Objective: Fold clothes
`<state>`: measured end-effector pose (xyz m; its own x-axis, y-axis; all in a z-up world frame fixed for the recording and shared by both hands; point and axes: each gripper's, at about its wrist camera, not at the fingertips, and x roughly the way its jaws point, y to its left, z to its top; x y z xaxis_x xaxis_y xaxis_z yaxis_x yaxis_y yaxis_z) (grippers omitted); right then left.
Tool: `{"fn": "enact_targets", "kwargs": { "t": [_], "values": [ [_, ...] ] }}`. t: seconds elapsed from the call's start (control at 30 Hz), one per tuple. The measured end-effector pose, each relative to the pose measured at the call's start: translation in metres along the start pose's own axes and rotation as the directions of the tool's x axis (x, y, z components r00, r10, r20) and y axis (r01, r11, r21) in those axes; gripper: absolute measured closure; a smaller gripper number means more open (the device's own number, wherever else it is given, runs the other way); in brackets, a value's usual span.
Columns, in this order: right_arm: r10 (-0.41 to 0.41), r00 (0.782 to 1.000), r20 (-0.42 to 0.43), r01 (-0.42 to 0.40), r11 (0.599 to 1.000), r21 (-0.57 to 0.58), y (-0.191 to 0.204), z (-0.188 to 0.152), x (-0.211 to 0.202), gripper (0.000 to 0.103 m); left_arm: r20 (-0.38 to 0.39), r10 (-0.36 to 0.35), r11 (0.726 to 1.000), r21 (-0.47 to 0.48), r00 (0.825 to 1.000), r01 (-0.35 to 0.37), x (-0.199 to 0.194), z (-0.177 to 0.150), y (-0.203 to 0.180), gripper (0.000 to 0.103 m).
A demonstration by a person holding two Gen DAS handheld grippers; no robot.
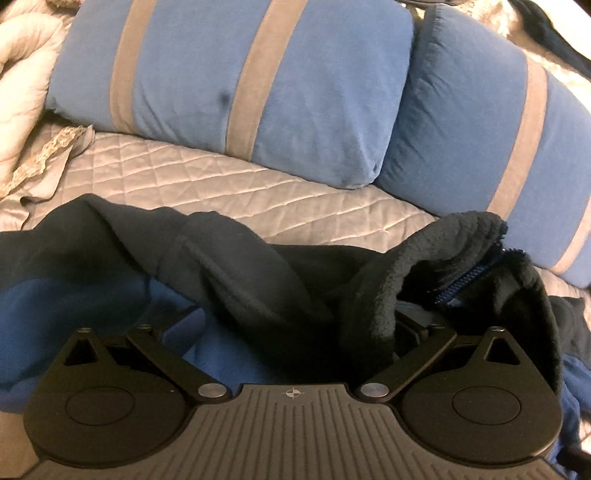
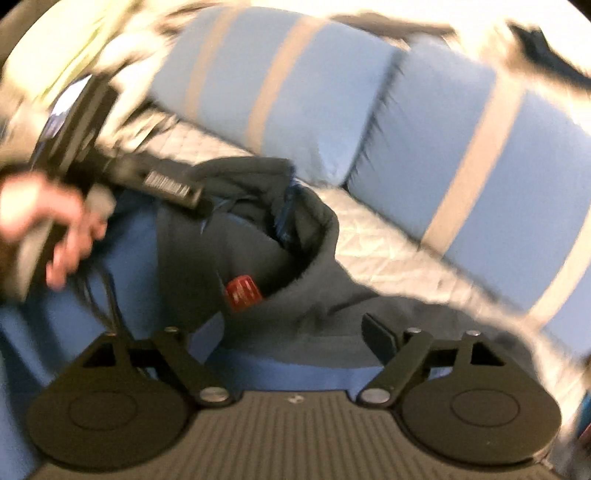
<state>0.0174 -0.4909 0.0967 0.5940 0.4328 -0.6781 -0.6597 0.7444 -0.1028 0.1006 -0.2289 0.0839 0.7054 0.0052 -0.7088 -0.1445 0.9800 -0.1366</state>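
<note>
A dark navy fleece jacket (image 1: pixel 236 266) with blue panels lies crumpled on the bed. Its fuzzy collar and zipper (image 1: pixel 465 277) are bunched up at the right. My left gripper (image 1: pixel 295 317) stands open, low over the jacket. Fleece drapes over both its fingers and hides the tips. In the blurred right wrist view the jacket (image 2: pixel 317 302) lies just ahead of my right gripper (image 2: pixel 291 332), which is open with its right finger (image 2: pixel 376 336) near the cloth. A hand (image 2: pixel 44 225) holds the left gripper (image 2: pixel 173 188) against the collar. A small red ribbed thing (image 2: pixel 242 291) shows in the folds.
Two blue pillows with grey stripes (image 1: pixel 258 92) (image 1: pixel 480 122) lie along the back of a grey quilted bedspread (image 1: pixel 221 184). A pale rumpled quilt with lace trim (image 1: pixel 26 92) is heaped at the far left. Dark cloth (image 1: pixel 554 33) lies behind the pillows.
</note>
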Motion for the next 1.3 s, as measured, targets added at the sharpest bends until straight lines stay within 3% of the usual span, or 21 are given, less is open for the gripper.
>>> {"fn": "enact_targets", "kwargs": {
  "t": [0.17,0.3,0.4,0.47,0.6,0.8,0.87,0.93,1.0,1.17,1.3],
  "values": [
    [-0.061,0.995,-0.083,0.078,0.973,0.217,-0.001,0.011,0.03,0.015,0.021,-0.013,1.0,0.018,1.0,0.013,-0.004,0.0,-0.002,0.001],
    [-0.079,0.992,-0.098,0.107,0.942,0.318,0.0,0.002,0.046,0.019,0.082,0.036,0.996,0.082,0.996,-0.043,-0.009,0.002,-0.009,0.001],
    [-0.094,0.99,-0.101,0.122,0.941,0.317,0.001,-0.007,0.05,0.025,0.205,0.112,0.974,0.17,0.972,-0.148,-0.016,0.004,-0.021,0.001],
    [-0.102,0.992,-0.075,0.121,0.945,0.305,0.001,-0.008,0.045,0.025,0.247,0.132,0.962,0.203,0.96,-0.184,-0.017,0.006,-0.028,0.0],
    [-0.095,0.993,-0.064,0.11,0.951,0.289,0.004,-0.01,0.047,0.031,0.256,0.147,0.942,0.259,0.955,-0.215,-0.011,0.009,-0.036,0.0],
    [-0.068,0.994,-0.087,0.09,0.957,0.277,0.008,-0.012,0.051,0.036,0.171,0.115,0.91,0.376,0.978,-0.173,-0.004,0.014,-0.042,0.001],
    [-0.042,0.994,-0.098,0.069,0.956,0.284,0.007,-0.013,0.053,0.042,0.133,0.076,0.894,0.43,0.988,-0.126,-0.001,0.013,-0.044,0.001],
    [-0.038,0.993,-0.109,0.068,0.955,0.288,0.006,-0.014,0.054,0.049,0.106,0.062,0.876,0.47,0.992,-0.105,0.0,0.013,-0.042,0.008],
    [-0.038,0.992,-0.117,0.071,0.954,0.291,0.004,-0.015,0.055,0.055,0.074,0.034,0.878,0.474,0.997,-0.065,0.001,0.017,-0.034,0.027],
    [-0.05,0.99,-0.13,0.086,0.953,0.29,0.002,-0.016,0.057,0.076,0.002,-0.04,0.889,0.456,0.999,0.035,0.002,0.024,-0.016,0.043],
    [-0.069,0.988,-0.14,0.103,0.961,0.255,0.006,-0.016,0.057,0.081,-0.039,-0.072,0.871,0.485,0.997,0.082,-0.001,0.02,-0.017,0.057]
  ]
}}
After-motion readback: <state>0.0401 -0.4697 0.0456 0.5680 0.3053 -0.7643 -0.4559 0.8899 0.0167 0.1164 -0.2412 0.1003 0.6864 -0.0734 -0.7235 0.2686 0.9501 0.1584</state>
